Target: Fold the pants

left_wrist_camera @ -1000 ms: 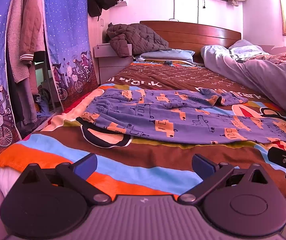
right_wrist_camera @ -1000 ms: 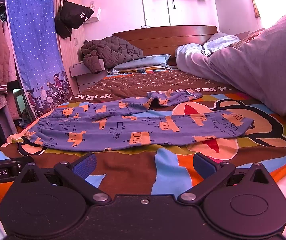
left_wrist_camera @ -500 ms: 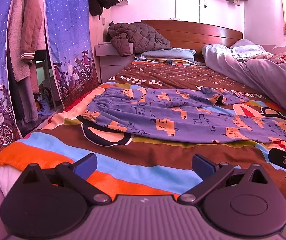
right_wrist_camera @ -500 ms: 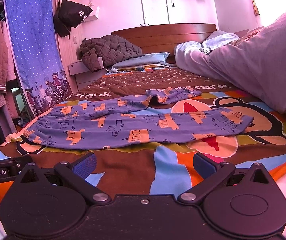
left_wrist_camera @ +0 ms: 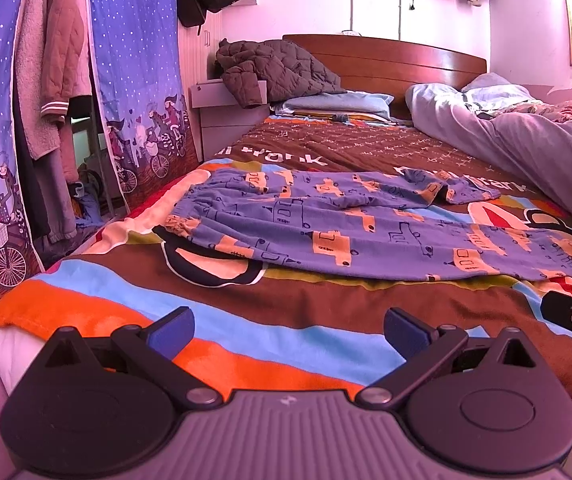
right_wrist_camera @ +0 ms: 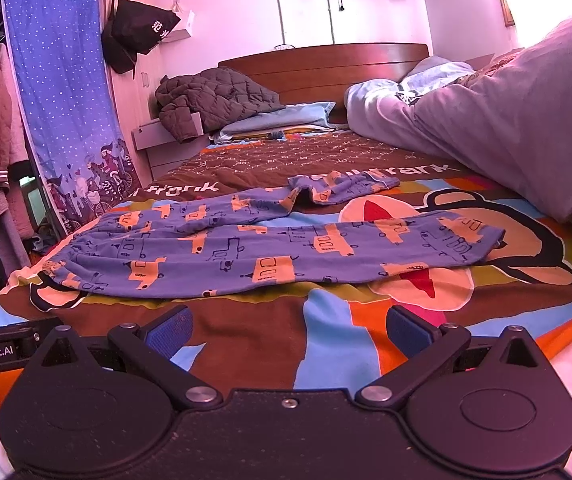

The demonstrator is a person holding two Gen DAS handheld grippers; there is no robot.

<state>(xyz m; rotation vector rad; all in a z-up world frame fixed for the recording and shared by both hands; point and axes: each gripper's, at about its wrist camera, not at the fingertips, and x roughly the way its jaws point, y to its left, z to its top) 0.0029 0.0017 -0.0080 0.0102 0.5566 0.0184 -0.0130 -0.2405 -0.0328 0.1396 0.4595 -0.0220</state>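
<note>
Blue pants (left_wrist_camera: 366,220) with orange car prints lie spread across the bed, waistband at the left, legs running right; they also show in the right wrist view (right_wrist_camera: 270,244). The far leg is bunched and folded back at its end (right_wrist_camera: 342,186). My left gripper (left_wrist_camera: 288,330) is open and empty, held over the bed's near edge, short of the pants. My right gripper (right_wrist_camera: 288,330) is open and empty, also short of the pants. Each gripper's body shows at the edge of the other's view.
A colourful cartoon blanket (left_wrist_camera: 246,320) covers the bed. A lilac duvet (right_wrist_camera: 506,120) is piled at the right. A dark quilted jacket (left_wrist_camera: 274,68) and pillows lie by the headboard. A wardrobe curtain (left_wrist_camera: 134,80) and hanging clothes stand at the left.
Both grippers have tilted down and edged slightly toward the pants; the pants sit a little lower in both views. Both stay open.
</note>
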